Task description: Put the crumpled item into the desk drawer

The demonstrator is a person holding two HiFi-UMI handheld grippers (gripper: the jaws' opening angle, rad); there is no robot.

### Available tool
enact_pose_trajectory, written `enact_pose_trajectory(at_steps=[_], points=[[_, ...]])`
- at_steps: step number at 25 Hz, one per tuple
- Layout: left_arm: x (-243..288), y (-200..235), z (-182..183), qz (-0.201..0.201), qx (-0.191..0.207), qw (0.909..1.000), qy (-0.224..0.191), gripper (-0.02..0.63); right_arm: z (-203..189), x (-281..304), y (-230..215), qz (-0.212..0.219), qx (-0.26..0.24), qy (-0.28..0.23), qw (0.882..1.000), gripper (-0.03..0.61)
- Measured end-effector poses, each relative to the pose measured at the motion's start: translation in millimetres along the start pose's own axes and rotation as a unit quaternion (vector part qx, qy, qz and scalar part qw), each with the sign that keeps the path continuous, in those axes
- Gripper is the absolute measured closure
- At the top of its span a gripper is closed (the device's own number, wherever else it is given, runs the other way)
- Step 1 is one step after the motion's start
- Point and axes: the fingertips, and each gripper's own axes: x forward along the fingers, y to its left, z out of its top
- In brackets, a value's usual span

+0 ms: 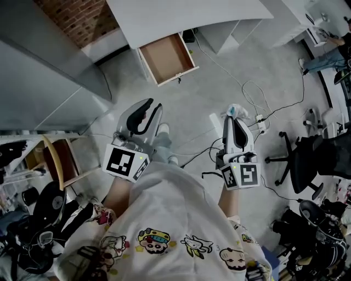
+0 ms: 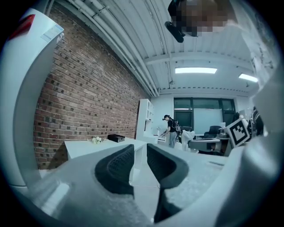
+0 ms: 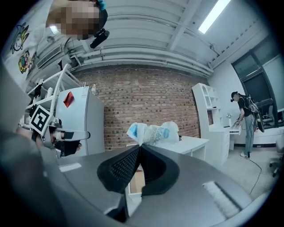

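- Crumpled item (image 3: 153, 133) sits pinched at the very tips of the right gripper (image 3: 140, 148). Its jaws are pressed together on one twisted corner, and the rest bulges out past the tips.
- The item looks like thin plastic film, white with blue print, wadded and soft. A tip pinch on a corner is probably enough, since it looks to weigh next to nothing and has no rigid edge to clamp.
- The pads (image 3: 122, 166) are black rubber with a fine dotted grid. That suits slippery film.
- The left gripper (image 2: 140, 155) has its jaws spread with nothing between them, only open room beyond. It looks like a spare hand, possibly kept free for the drawer front.
- The drawer (image 1: 167, 57) is pulled out from under the white desk (image 1: 181, 16). It lies ahead of both sets of jaws and well apart from their tips, roughly between the two lines they point along.
- The drawer bottom is bare brown board with thin white walls and nothing inside it, so there is a clear drop zone.
- Both grippers are held level side by side in front of the person, aimed toward the desk. The carry looks mid-approach, with the item not yet over the drawer.
- Loose cables (image 1: 258, 93) lie on the floor, off to the right gripper's side of the path.
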Motion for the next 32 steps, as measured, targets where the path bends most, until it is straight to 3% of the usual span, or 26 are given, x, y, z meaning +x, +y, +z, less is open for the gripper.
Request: enact_pose_trajectory(at_steps=[9, 20, 26, 32], points=[[69, 73, 15, -0.012, -0.001, 0.9999, -0.002, 0.515, 13, 105, -10, 0.008, -0.007, 0.003, 1.000, 0.566], [109, 123, 26, -0.012, 0.003, 0.9999, -0.009, 0.546, 19, 169, -20, 0.001, -0.009, -0.002, 1.000, 0.566], [117, 134, 23, 0.003, 0.001, 1.0000, -0.002, 0.610, 24, 187, -29, 0.008, -0.013, 0.000, 1.000, 0.566], [136, 152, 22, 0.045, -0.011, 0.9989, -0.005, 0.617, 26, 228, -47, 0.042, -0.023, 0.009, 0.999, 0.566]])
